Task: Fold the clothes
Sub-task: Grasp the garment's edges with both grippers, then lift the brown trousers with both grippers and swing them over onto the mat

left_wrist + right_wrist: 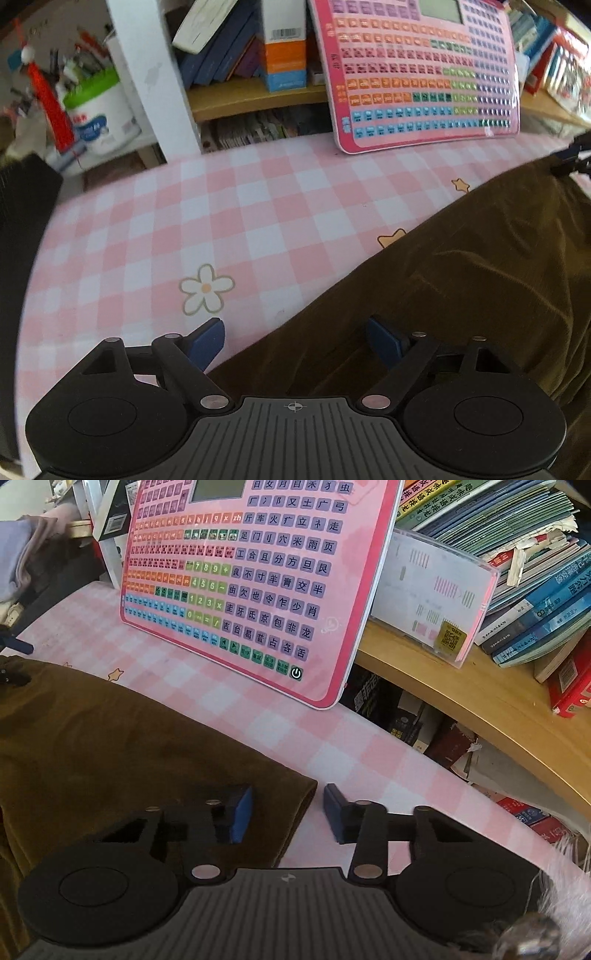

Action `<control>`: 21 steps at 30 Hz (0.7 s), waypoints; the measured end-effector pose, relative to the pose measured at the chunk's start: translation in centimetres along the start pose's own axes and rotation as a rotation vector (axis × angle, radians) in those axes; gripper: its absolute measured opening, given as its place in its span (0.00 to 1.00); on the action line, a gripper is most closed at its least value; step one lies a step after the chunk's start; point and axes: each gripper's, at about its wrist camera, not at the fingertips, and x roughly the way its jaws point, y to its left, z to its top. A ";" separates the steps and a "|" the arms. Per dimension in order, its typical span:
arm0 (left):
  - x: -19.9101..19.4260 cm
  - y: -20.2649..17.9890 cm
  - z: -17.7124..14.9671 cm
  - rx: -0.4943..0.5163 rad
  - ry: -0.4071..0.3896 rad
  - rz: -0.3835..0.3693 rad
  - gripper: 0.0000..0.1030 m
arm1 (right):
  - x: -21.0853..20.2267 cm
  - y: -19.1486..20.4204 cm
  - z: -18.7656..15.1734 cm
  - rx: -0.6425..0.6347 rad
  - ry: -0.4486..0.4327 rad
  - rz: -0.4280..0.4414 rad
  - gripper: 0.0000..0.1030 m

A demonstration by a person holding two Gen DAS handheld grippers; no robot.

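Grippers both tilt steeply down toward my pink checked tablecloth [258, 206]. My left gripper [295, 338] has its blue pads spread wide, released, nothing pinched: one pad sits over the checks, the other over the edge of the dark brown garment [480, 280], whose hem runs between them. My right gripper [288, 812] has its jaws partway in, straddling the garment's corner [295, 794]; I see a gap still there, so the pads are not pressing on the cloth. The garment lies flat on the tablecloth, spreading between the two grippers.

Behind it a pink learning tablet [258, 579] leans upright against a wooden shelf [461, 686], its keys printed with Chinese characters, digits, pinyin such as "zh", and a power symbol at the bottom corner. The shelf holds stacked books [517, 554] with Chinese spines and a clear plastic case [432, 598]. A white tub with a green lid [96, 110] holds pens and scissors; its label is too blurred to read
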 end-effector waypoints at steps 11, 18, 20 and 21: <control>-0.8 -1.3 0.7 0.029 0.030 -0.059 0.03 | -1.6 0.6 -0.2 0.057 -0.009 -0.035 0.09; -5.9 -2.3 0.8 0.094 -0.167 0.011 0.02 | -8.4 3.2 -0.3 0.088 -0.203 -0.211 0.03; -8.3 -2.8 0.2 0.122 -0.241 0.007 0.02 | -11.0 4.6 -0.8 0.096 -0.257 -0.260 0.03; -9.4 -3.0 -0.4 0.135 -0.275 0.004 0.02 | -12.4 5.4 -1.4 0.102 -0.283 -0.284 0.03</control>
